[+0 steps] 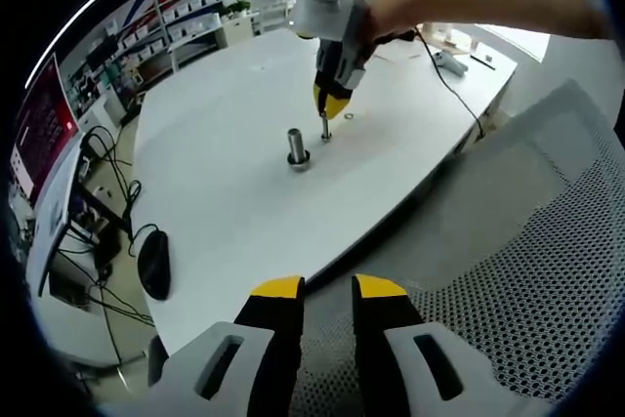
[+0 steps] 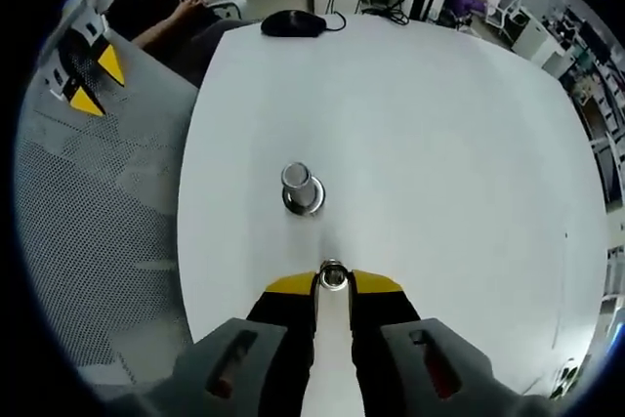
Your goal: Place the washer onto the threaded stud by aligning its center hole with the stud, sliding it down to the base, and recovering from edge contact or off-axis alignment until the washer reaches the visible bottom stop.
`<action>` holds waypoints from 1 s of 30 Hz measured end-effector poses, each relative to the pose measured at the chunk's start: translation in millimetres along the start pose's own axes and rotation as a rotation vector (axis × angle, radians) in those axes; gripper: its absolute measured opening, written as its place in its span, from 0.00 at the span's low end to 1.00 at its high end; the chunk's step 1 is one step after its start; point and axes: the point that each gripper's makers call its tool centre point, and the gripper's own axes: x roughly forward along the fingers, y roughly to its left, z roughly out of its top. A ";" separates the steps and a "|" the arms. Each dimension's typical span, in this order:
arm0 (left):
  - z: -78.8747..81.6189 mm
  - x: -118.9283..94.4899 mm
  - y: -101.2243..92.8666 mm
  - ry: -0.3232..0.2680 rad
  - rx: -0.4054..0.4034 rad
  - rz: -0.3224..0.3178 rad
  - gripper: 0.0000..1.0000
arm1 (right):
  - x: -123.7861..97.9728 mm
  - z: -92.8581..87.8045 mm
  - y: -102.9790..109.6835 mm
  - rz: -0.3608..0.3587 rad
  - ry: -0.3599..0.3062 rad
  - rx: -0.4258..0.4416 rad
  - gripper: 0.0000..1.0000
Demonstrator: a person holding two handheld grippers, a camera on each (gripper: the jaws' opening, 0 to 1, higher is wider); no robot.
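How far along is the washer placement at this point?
Done: the right tongs are shut on the washer, lifted near the table. In hand: carrying it toward the threaded stud, still short of it. Left: centre the hole, slide down to the base. The left tongs wait open over a mesh chair.

Count: one white tabletop [image 2: 439,144]; two studs, far stud [image 2: 299,186] and near stud [image 2: 332,276]; one washer [image 1: 348,117]; one computer mouse [image 2: 293,23]; two hand-held grippers, left hand-held gripper [image 1: 327,288] and right hand-held gripper [image 2: 333,283].
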 end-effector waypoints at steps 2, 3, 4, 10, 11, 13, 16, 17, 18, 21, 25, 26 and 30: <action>-0.2 0.1 0.3 0.000 -0.001 0.000 0.17 | 5.1 -0.5 -0.4 0.003 0.006 -0.001 0.14; -0.3 0.1 0.3 0.000 -0.001 0.000 0.17 | 5.6 -1.6 2.6 0.007 0.011 0.000 0.14; -0.2 0.1 0.2 0.000 -0.001 0.000 0.17 | 7.2 -2.2 3.2 0.009 0.015 -0.001 0.14; -0.5 0.2 0.2 0.001 -0.003 0.000 0.17 | 21.5 -5.0 3.3 0.019 0.043 -0.006 0.14; -0.5 0.2 0.2 0.001 -0.003 0.000 0.17 | 21.6 -5.8 5.6 0.019 0.046 -0.008 0.14; -0.6 0.2 0.2 0.001 -0.003 0.001 0.17 | 25.2 -6.9 5.7 0.021 0.052 -0.004 0.14; -0.3 0.0 -0.1 0.001 -0.003 0.001 0.17 | 28.2 -9.4 9.1 0.028 0.065 -0.007 0.14; -0.1 -0.1 -0.3 0.001 -0.003 0.001 0.17 | 28.7 -9.9 9.8 0.029 0.069 -0.009 0.14; -0.1 -0.1 -0.5 0.001 -0.003 0.001 0.17 | 29.6 -10.2 11.0 0.031 0.072 -0.013 0.14; 0.0 -0.2 -0.7 0.001 -0.003 0.000 0.17 | 29.3 -13.0 14.1 0.035 0.085 -0.023 0.14; 0.1 -0.3 -0.4 0.001 -0.003 0.000 0.17 | 31.2 -14.7 12.0 0.032 0.090 -0.030 0.14; 0.2 -0.3 -0.5 0.001 -0.003 0.000 0.17 | 31.7 -15.0 12.1 0.034 0.092 -0.026 0.14; 0.2 -0.3 -0.7 0.001 -0.005 0.000 0.17 | 33.1 -17.3 12.4 0.033 0.100 -0.043 0.15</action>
